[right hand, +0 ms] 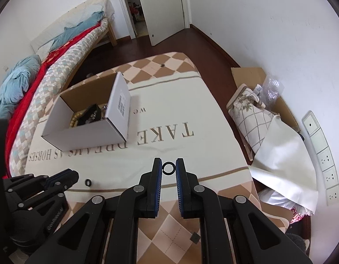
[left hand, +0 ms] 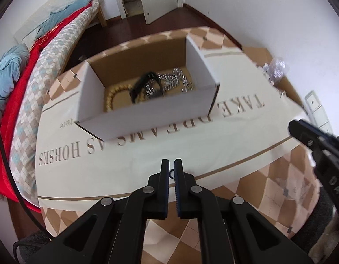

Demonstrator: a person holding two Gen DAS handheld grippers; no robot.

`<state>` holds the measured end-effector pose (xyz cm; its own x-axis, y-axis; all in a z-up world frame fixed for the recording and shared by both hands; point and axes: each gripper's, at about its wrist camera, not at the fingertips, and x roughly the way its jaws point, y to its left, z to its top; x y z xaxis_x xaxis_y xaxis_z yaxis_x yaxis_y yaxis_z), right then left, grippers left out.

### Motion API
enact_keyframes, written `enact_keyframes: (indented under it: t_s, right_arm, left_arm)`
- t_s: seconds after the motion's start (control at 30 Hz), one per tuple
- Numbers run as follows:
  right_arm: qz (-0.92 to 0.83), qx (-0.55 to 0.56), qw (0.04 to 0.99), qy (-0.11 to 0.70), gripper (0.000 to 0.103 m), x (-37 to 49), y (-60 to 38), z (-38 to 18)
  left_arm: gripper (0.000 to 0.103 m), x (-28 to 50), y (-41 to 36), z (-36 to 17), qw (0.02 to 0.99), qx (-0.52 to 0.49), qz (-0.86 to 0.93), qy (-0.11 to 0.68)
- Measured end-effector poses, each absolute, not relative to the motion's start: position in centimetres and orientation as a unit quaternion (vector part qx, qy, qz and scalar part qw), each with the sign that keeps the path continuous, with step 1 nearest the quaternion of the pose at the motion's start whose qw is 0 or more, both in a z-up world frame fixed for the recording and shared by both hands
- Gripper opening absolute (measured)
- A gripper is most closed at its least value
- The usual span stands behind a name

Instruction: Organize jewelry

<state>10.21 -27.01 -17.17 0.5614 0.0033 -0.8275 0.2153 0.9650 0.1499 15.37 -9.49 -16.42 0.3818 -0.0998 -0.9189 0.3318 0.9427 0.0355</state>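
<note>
An open white cardboard box [left hand: 147,112] stands on the cloth-covered table and holds a gold bead bracelet [left hand: 113,96], a black band [left hand: 143,81] and silver pieces [left hand: 173,79]; the box also shows in the right wrist view [right hand: 87,132]. My left gripper [left hand: 171,167] is nearly shut on a small black ring [left hand: 171,173] near the table's front. My right gripper [right hand: 168,167] is shut on a black ring [right hand: 168,168], held between its tips. A second small black ring [right hand: 88,182] lies on the cloth beside the left gripper's tips [right hand: 68,176].
The cream tablecloth [right hand: 191,149] with printed letters covers the table. A bed with a red blanket [right hand: 26,96] stands at left. Cardboard, fabric and bubble wrap [right hand: 257,110] lie on the floor at right, near a wall socket strip [right hand: 323,154].
</note>
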Motion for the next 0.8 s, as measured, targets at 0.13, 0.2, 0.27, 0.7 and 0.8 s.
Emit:
enact_keyframes:
  t_s: [0.13,0.2,0.27,0.7,0.8]
  right_arm:
    - [-0.052,0.123,0.881,0.453,0.013,10.2,-26.7,-15.9]
    - [-0.048,0.126,0.884,0.447,0.013,10.2,-26.6,-15.3]
    - [-0.043,0.132,0.886,0.442,0.013,10.2,-26.5,-14.8]
    - [-0.026,0.134,0.887,0.441,0.013,10.9,-25.2,-14.0]
    - [-0.031,0.132,0.885,0.446,0.013,10.9,-25.3,-14.2]
  left_arm:
    - [0.002,16.3,-6.7,-13.1,0.841,0.069,-0.121,0.523]
    - [0.002,16.8,-5.2,-11.7,0.849,0.055,-0.111,0.514]
    - [0.002,17.1,-3.8,-10.6,0.855,0.041,-0.101,0.507]
    - [0.067,17.8,-4.4,-16.2,0.803,0.017,-0.15,0.576]
    - [0.067,17.1,-6.4,-18.8,0.792,0.043,-0.153,0.589]
